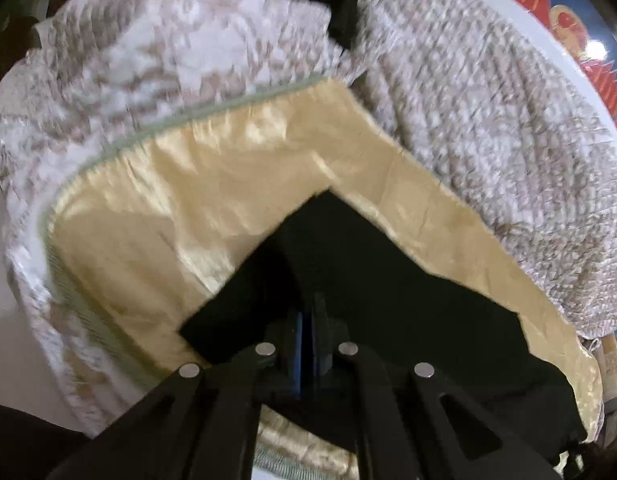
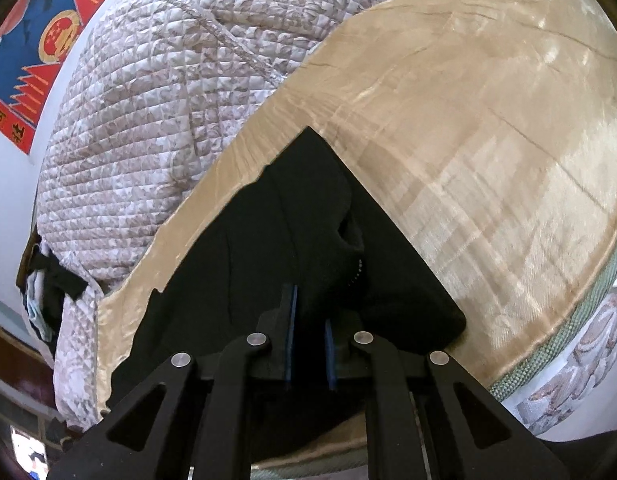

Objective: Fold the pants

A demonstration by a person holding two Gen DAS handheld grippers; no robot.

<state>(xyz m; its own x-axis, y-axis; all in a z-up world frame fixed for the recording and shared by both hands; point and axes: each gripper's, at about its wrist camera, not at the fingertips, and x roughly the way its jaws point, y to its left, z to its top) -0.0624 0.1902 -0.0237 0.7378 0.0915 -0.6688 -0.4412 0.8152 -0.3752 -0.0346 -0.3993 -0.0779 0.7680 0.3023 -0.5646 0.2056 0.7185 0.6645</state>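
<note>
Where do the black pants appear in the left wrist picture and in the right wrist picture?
Left wrist view: the black pants fill the lower middle, their corner pointing up, just ahead of the left gripper.
Right wrist view: the pants fill the lower middle, with the right gripper closed on a bunched fold.
Shared landmark: the shiny beige sheet under the pants.
</note>
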